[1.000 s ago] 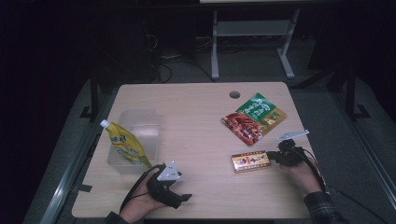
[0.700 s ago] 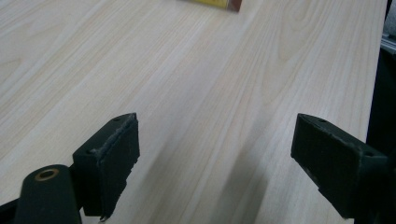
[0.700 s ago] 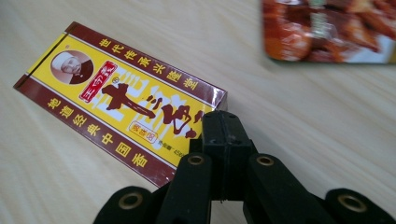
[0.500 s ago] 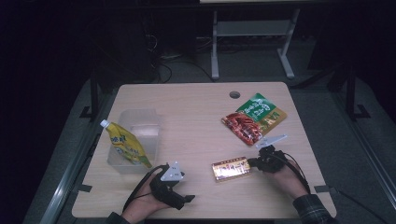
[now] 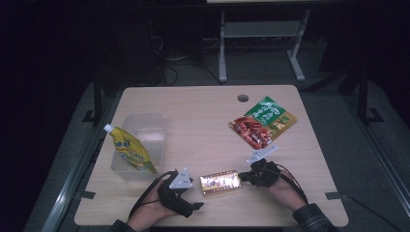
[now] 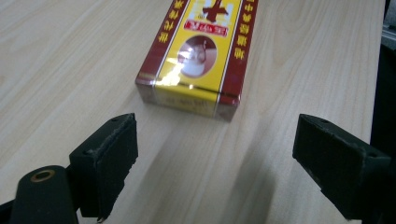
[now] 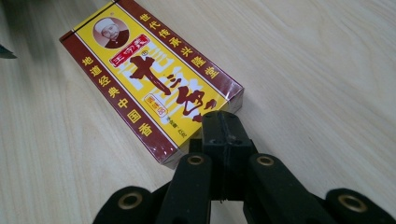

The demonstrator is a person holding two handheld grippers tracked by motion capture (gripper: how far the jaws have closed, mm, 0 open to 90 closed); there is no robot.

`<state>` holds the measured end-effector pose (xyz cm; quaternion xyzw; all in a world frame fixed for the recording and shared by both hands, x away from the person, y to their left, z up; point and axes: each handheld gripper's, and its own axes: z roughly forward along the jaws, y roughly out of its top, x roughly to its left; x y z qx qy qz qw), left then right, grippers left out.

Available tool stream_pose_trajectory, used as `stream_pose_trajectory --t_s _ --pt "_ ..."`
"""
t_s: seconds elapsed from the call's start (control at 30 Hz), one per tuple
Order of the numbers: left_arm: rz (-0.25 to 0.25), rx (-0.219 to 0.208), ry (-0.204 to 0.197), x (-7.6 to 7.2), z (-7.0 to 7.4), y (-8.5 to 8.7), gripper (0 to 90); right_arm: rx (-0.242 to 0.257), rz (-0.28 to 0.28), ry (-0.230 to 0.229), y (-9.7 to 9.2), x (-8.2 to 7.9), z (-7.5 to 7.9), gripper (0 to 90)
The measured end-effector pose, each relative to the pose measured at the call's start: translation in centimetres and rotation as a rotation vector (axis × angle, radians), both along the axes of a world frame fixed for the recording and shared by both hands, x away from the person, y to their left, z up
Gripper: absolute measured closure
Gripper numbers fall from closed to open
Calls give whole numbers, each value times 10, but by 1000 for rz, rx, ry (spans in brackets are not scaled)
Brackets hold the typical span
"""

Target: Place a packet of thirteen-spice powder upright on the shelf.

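Yellow and maroon, shrink-wrapped and glossy, the box [image 5: 220, 182] lies flat on the table [image 5: 203, 111] near its front edge, between the two grippers. The right gripper [image 5: 247, 177] is seen at the box's right end with its jaws pressed fully together; in the right gripper view the shut tips rest against the short end of the box [image 7: 154, 88], so nothing is clamped and the box appears to be pushed rather than held. The left gripper [image 5: 193, 186] is set just beside the other end, jaws spread wide and empty, with the near end of the box [image 6: 198, 51] lying a little ahead of the gap and toward its left jaw.

Several risks can be judged from this. If the push is applied off the centre of the short end, the box may be swivelled on the smooth wood and missed by the open jaws. If the left jaws are closed too early, only a corner may be caught, and the slick wrap may let it slip. A hard push could drive the box against the left jaw instead of between the two.
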<state>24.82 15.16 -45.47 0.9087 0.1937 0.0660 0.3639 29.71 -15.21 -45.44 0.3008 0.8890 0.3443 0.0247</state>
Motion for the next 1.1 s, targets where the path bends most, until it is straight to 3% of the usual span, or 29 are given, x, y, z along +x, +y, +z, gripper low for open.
stream_pose_trajectory --t_s 0.07,0.2,0.33,0.43,0.67,0.73,0.87,1.1 --pt "-5 0 -18 2 1 -1 135 1 -1 -1 1 0 2 858" --pt "-16 5 -60 9 4 -4 135 51 -34 6 -8 1 5 667" --pt "-40 -1 -58 17 2 -8 135 72 -63 -8 -20 -1 8 523" --pt "-54 18 -62 21 -1 -14 135 81 -70 -14 -29 -7 10 481" --pt "-93 13 -39 31 -7 -21 159 77 -97 -3 -39 -14 7 448" --pt "-92 4 -33 32 -9 -23 210 75 -94 -8 -39 -14 6 444" --pt "-121 25 -20 34 -12 -25 291 75 -96 -14 -39 -13 7 440" --pt "-148 40 -9 34 -10 -25 315 80 -108 -16 -40 -13 8 444"
